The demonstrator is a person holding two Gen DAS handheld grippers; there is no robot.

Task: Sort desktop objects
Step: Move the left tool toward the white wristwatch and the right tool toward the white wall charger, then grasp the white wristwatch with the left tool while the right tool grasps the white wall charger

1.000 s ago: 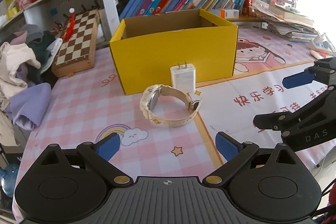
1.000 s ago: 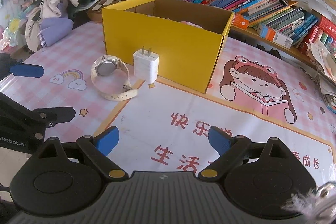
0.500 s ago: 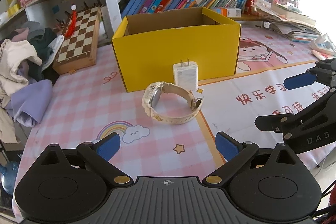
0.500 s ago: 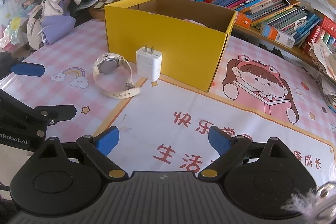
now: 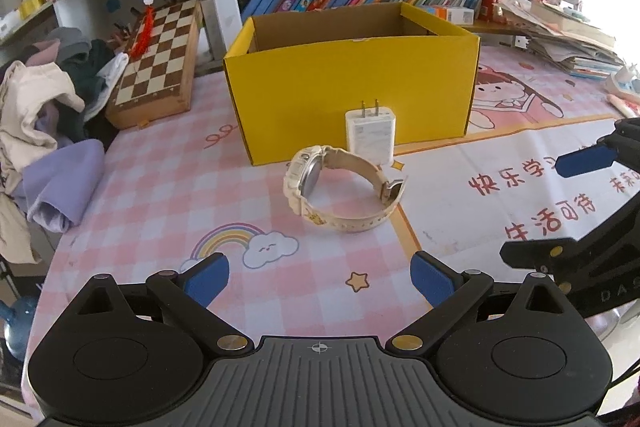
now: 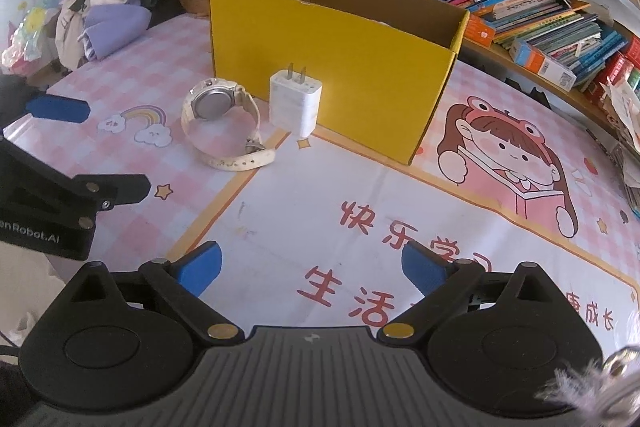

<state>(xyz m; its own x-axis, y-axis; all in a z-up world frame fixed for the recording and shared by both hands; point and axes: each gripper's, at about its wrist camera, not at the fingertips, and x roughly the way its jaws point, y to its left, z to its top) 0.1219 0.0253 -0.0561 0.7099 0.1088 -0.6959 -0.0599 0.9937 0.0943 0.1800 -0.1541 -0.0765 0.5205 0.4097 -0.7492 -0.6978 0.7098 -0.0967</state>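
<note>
Counter (image 5: 160, 195) under a pink checked mat, bookshelf behind, yellow box (image 5: 352, 95) at centre.

Open-topped, with charger (image 5: 371, 135) upright on the mat just in front of its near wall and watch (image 5: 340, 193) on its side just beside the charger, nearer the camera. Bare mat all round the watch and across the white printed part to the right. Crowded left edge: chessboard (image 5: 160, 63), heaped clothes (image 5: 44, 131). Books stacked at the far right edge. Left hand-held gripper (image 5: 320, 277) spread wide, nothing between its blue pads. Right hand-held gripper (image 6: 312, 269) likewise wide and holding nothing, jaws just opened further. Since a second ago, box, charger and watch larger in both views, otherwise unmoved.
</note>
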